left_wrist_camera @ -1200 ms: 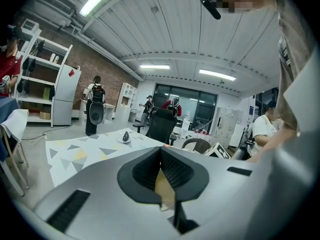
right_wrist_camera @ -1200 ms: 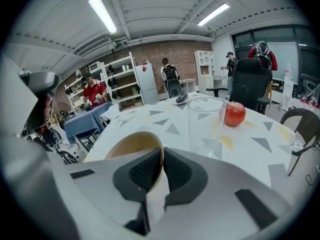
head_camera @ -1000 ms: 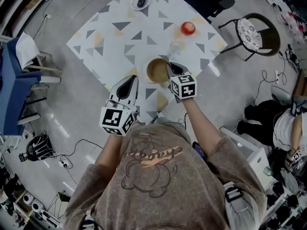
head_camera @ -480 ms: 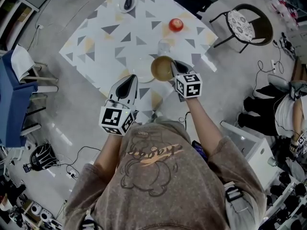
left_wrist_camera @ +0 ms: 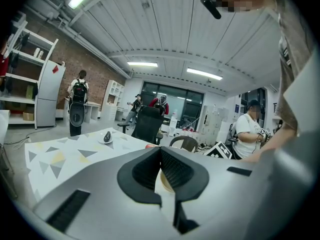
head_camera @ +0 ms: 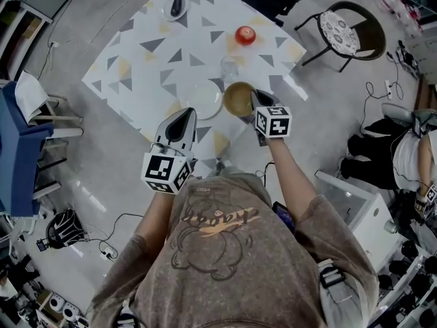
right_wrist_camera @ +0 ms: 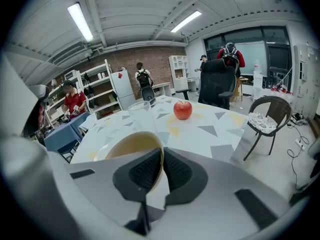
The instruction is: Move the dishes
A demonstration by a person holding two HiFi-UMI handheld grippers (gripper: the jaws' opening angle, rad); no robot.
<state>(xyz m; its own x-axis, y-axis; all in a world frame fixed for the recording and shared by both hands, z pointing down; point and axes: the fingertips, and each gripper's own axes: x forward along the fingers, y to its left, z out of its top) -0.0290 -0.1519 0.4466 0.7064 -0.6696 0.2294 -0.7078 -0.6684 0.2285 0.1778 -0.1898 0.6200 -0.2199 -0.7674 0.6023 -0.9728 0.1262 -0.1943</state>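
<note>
Over the triangle-patterned table (head_camera: 147, 70), near edge: your left gripper (head_camera: 183, 113) is pressed together, empty. White plate (head_camera: 203, 101) sits at 9 o'clock of the tan bowl (head_camera: 236, 98), which is round, mouth up, no long axis. Your right gripper (head_camera: 254, 98) pinches its 3 o'clock rim.

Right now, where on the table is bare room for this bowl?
Widest bare stretch: the left side of the table, between the small dish at the far corner and the white plate. Another patch lies between dish and apple. Crowded: glass, white plate and the bowl held by the right gripper.
</note>
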